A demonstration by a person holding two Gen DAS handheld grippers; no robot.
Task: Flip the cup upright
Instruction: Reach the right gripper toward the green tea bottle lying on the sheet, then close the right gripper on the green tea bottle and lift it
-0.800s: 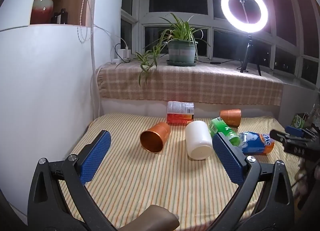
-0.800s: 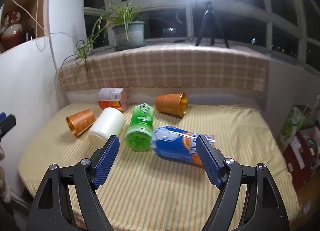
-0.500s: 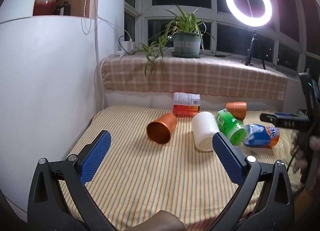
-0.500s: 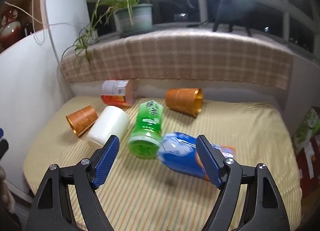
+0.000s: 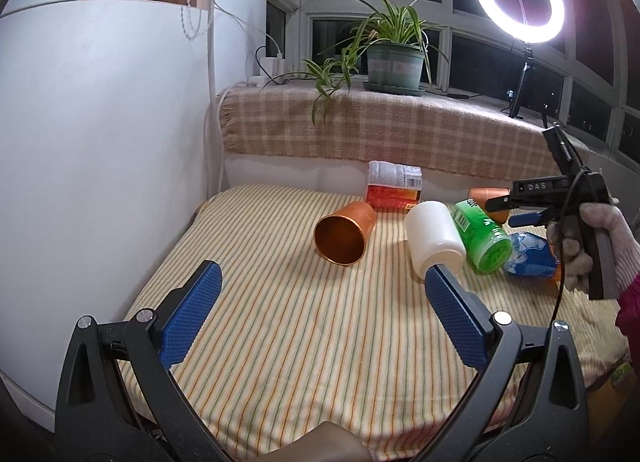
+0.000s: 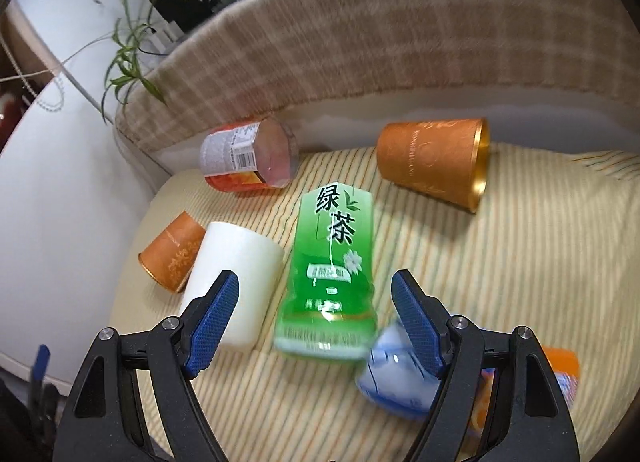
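Right gripper [image 6: 315, 322] is hovering with jaws spread wide, empty, above the green tea cup [image 6: 330, 274] lying on its side between its pads. White cup [image 6: 232, 286] is lying just left, touching it; blue cup [image 6: 394, 378], blurred, probably lying too, below right. Left gripper [image 5: 320, 314] is gaping empty, the nearer orange cup [image 5: 345, 232] lying ahead on the striped cloth [image 5: 304, 326].

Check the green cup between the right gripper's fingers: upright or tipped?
Tipped. The green cup lies on its side on the striped cloth, label facing up, beside the white cup, also on its side.
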